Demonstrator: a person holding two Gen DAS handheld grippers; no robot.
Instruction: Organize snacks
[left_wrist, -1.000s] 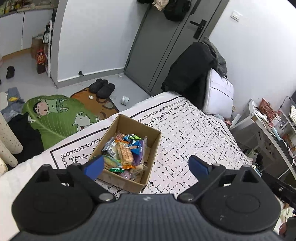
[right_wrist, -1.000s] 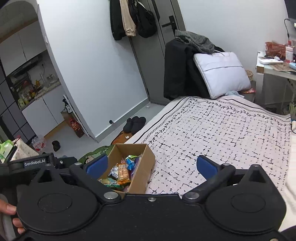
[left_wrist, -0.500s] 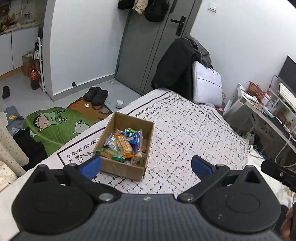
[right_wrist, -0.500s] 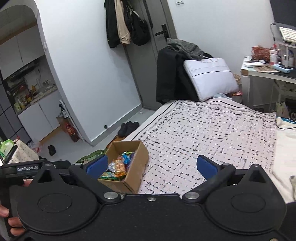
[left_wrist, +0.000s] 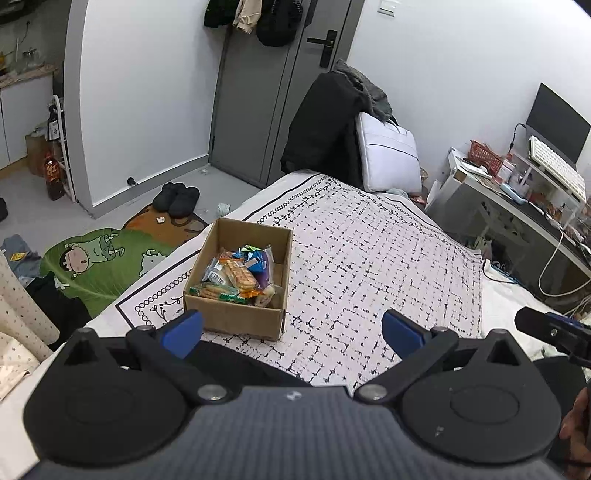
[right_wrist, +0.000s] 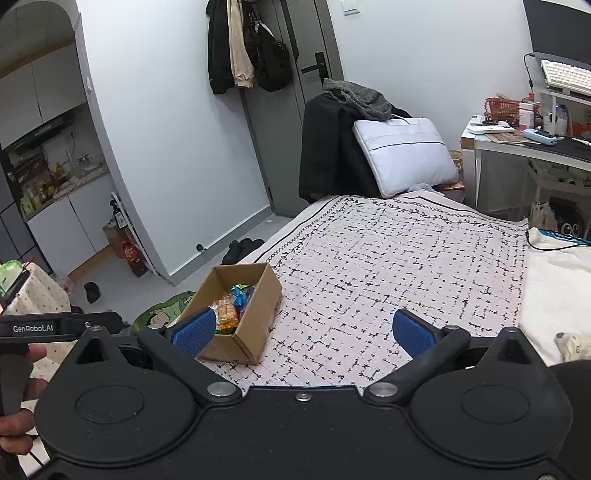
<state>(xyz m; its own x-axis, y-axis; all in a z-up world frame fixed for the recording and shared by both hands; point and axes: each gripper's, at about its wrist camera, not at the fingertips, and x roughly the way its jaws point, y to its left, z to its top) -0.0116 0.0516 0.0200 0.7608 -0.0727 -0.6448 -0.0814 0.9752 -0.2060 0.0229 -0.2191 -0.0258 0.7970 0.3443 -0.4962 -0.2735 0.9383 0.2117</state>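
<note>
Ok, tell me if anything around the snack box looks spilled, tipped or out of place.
Nothing stands out. The cardboard box sits upright and intact on the patterned blanket, near its edge, with the snacks piled loosely inside. No wrappers lie on the blanket around it. Both grippers are open and empty.

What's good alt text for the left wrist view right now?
An open cardboard box of wrapped snacks sits on a bed's black-and-white patterned blanket, just beyond the left gripper, whose blue-padded fingers are spread wide and empty. Behind are a grey door, black slippers on the floor and a cluttered desk at right.
</note>
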